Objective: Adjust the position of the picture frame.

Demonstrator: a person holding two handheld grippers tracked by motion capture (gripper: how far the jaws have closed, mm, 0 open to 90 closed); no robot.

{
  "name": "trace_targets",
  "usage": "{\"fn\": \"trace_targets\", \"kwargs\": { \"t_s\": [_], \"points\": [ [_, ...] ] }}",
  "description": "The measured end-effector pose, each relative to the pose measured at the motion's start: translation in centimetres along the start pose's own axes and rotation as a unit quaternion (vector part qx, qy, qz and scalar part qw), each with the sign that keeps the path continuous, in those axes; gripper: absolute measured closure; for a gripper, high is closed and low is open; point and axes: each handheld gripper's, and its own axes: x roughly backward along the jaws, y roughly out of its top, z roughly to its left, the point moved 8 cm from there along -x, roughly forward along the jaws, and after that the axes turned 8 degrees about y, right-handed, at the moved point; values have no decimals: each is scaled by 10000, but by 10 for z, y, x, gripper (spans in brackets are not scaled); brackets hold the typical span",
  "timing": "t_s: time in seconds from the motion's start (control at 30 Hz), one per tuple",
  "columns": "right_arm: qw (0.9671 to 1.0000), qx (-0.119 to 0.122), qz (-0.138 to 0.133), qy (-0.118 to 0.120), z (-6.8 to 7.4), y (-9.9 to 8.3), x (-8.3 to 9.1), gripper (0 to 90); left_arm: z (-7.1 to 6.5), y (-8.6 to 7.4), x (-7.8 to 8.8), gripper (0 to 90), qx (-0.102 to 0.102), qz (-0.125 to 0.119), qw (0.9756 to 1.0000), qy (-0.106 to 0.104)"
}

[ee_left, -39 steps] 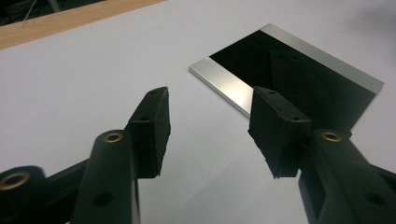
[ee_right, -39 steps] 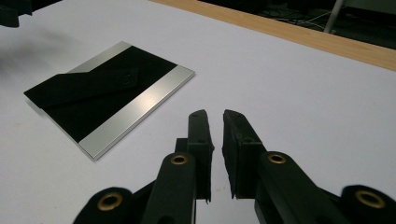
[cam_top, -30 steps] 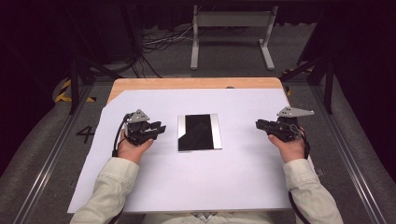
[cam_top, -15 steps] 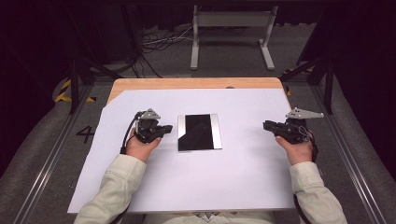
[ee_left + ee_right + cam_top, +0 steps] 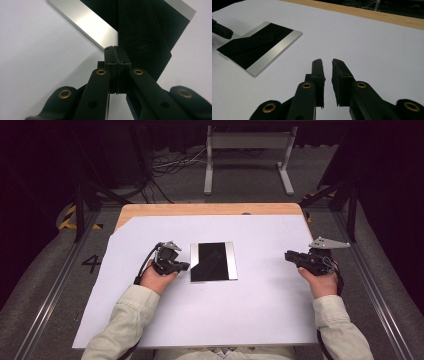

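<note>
Black glossy rectangular plate with silver aluminium edge strips [image 5: 213, 262] is approached at its near edge by left gripper [image 5: 115, 50], fingers together, empty; right gripper [image 5: 327, 62], fingers slightly apart, is kept clear.

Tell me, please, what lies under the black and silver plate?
The plate lies flat on the white sheet covering the wooden table. What is directly beneath it cannot be seen.
</note>
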Motion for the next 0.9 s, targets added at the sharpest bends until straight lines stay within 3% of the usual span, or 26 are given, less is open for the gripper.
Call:
{"fn": "trace_targets", "kwargs": {
  "t_s": [0.17, 0.3, 0.43, 0.57, 0.67, 0.9],
  "points": [
    [10000, 21, 10, -10, 0, 0, 0, 797, 0, 2, -6, 900, 64, -108, 9999, 82],
    [10000, 10, 18, -6, 0, 0, 0, 795, 0, 2, -11, 900, 46, -25, 9999, 113],
    [10000, -5, 29, -5, -1, -1, 0, 794, 1, 0, -11, 900, 124, -53, 9999, 10],
    [10000, 19, 43, 5, 0, -1, -1, 793, 3, -2, -12, 900, 329, -164, 9990, -249],
    [10000, 25, 40, 14, 1, -1, -1, 792, 0, -2, -12, 900, 288, -162, 9989, -331],
    [10000, 13, 57, 19, 0, -1, -3, 786, -26, 3, -18, 900, -52, -87, 9987, -498]
  ]
}}
